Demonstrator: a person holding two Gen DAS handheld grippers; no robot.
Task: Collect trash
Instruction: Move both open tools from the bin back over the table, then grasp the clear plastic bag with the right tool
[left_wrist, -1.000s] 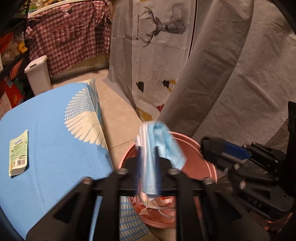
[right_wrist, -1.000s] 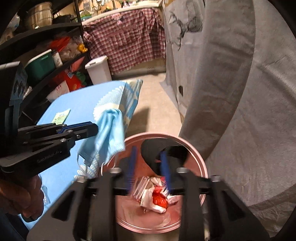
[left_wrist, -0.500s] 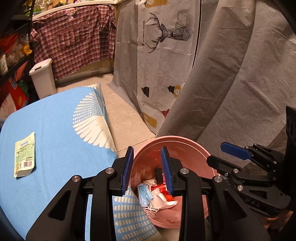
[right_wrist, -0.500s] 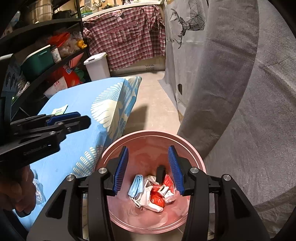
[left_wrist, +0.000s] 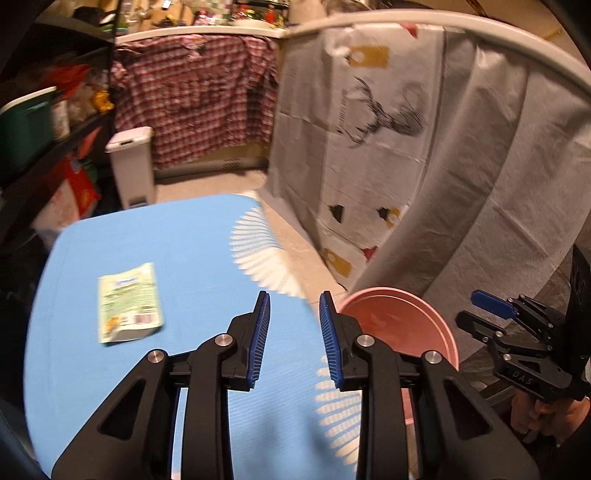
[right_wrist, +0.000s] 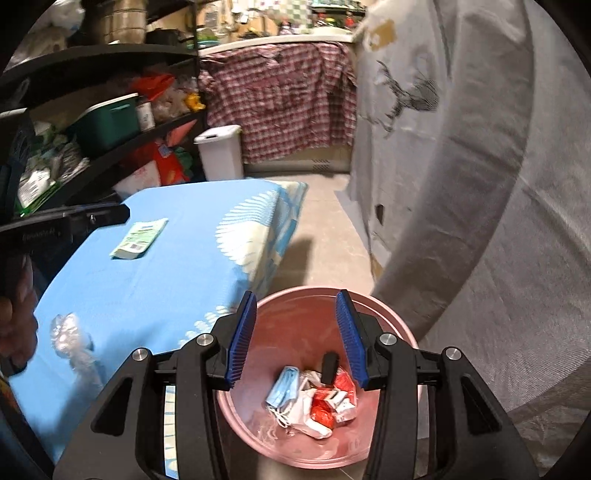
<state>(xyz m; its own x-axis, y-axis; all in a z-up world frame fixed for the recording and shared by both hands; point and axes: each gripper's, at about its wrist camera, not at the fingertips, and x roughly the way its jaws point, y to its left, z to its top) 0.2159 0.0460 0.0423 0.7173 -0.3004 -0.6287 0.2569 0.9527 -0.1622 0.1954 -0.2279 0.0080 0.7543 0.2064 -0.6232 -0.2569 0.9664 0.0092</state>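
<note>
A pink bin stands on the floor just beside the corner of the table, which is covered by a light-blue cloth with a white fan pattern. In the bin's bottom lie a folded blue face mask, red-and-white wrappers and a small black object. The right gripper hovers above the bin with its blue-padded jaws apart and nothing between them. On the table, a green-and-white packet lies flat near the far end, and a crumpled piece of clear plastic lies close to the near edge. The left gripper is over the table, beside the bin's rim; its jaws are closing with nothing between them, and the packet sits well apart from it to the left. Behind the table stand a white lidded bin, dark shelves crowded with goods, and a plaid cloth. A grey sheet with a deer print hangs to the right.
</note>
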